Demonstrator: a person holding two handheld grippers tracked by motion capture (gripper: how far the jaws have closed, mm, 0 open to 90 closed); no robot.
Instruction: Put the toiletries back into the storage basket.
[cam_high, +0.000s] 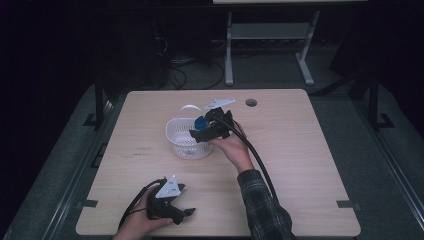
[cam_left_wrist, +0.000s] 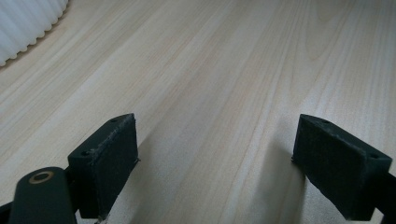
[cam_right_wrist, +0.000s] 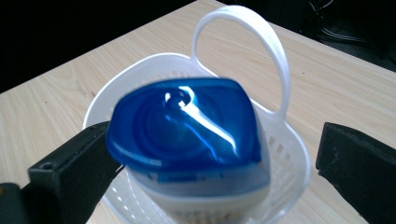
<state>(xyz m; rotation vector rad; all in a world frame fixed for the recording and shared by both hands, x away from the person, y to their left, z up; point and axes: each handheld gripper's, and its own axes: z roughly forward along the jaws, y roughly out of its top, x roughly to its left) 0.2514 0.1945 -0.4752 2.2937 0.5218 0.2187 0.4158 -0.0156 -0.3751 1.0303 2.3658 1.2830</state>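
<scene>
Two jaws of the right gripper (cam_right_wrist: 219, 154) are spread wide around the blue-capped container (cam_right_wrist: 187, 140), poised over the white basket (cam_high: 175, 137), seemingly for release into it; the left gripper (cam_high: 172, 207), jaws wide and empty, is rested on the desk (cam_high: 300, 165)

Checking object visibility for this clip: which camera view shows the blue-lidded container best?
The right gripper view: the blue-lidded container sits close up between the open jaws, above the white basket. The high view gives a small blue patch at the right gripper. The left gripper view shows bare table.
</scene>
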